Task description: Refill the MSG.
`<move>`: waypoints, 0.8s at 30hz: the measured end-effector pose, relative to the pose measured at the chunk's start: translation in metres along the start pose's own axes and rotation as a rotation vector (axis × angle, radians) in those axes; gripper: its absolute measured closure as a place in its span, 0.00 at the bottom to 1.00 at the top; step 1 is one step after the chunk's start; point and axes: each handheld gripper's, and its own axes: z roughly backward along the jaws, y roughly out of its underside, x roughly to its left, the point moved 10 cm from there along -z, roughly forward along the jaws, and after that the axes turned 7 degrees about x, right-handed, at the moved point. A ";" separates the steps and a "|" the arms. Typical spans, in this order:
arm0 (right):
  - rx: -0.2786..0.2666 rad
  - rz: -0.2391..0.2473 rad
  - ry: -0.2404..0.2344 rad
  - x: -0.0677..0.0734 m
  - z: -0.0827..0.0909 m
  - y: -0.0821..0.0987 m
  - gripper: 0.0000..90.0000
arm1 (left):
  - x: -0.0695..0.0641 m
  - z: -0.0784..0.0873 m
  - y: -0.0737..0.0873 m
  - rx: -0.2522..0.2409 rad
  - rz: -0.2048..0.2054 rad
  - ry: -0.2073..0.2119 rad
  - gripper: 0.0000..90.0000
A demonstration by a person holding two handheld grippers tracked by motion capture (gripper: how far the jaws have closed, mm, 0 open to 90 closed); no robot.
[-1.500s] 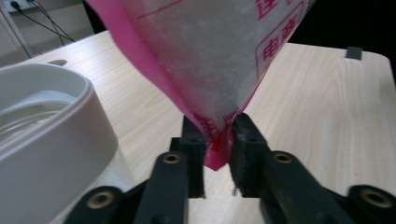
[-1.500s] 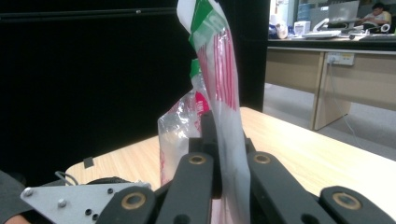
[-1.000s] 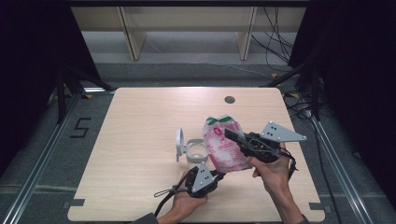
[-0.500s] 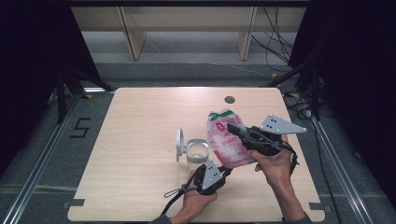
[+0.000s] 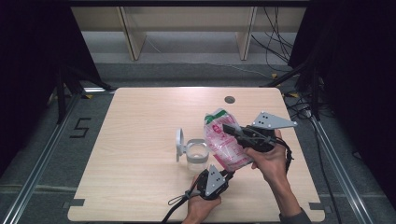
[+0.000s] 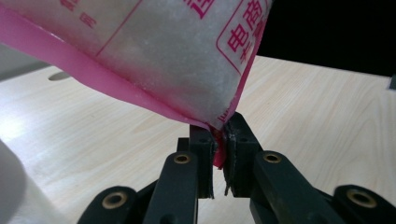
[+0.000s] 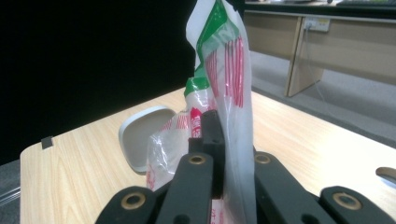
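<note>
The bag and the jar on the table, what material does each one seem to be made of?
The bag looks like thin glossy plastic film: it is see-through, creased, printed in pink and green, with white grains showing inside. The jar seems to be clear glass or hard plastic; its wall is transparent and smooth. Its raised lid looks like matte white plastic.
</note>
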 end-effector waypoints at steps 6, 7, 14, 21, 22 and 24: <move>0.009 0.022 0.009 0.002 -0.004 -0.003 1.00 | 0.001 -0.006 -0.004 -0.037 0.026 -0.020 0.92; 0.014 0.028 0.014 0.002 -0.005 -0.004 1.00 | 0.001 -0.005 -0.004 -0.036 0.040 -0.027 0.92; 0.022 0.062 0.036 0.002 -0.014 -0.008 1.00 | 0.000 -0.008 -0.007 -0.081 0.060 -0.022 0.92; 0.045 0.075 0.046 0.006 -0.024 -0.010 1.00 | -0.001 -0.009 -0.009 -0.097 0.075 -0.020 0.92; 0.045 0.099 0.032 0.006 -0.025 -0.011 1.00 | -0.001 -0.009 -0.009 -0.097 0.072 -0.020 0.92; 0.066 0.089 0.035 0.007 -0.026 -0.009 1.00 | -0.003 -0.010 -0.009 -0.106 0.093 -0.003 0.92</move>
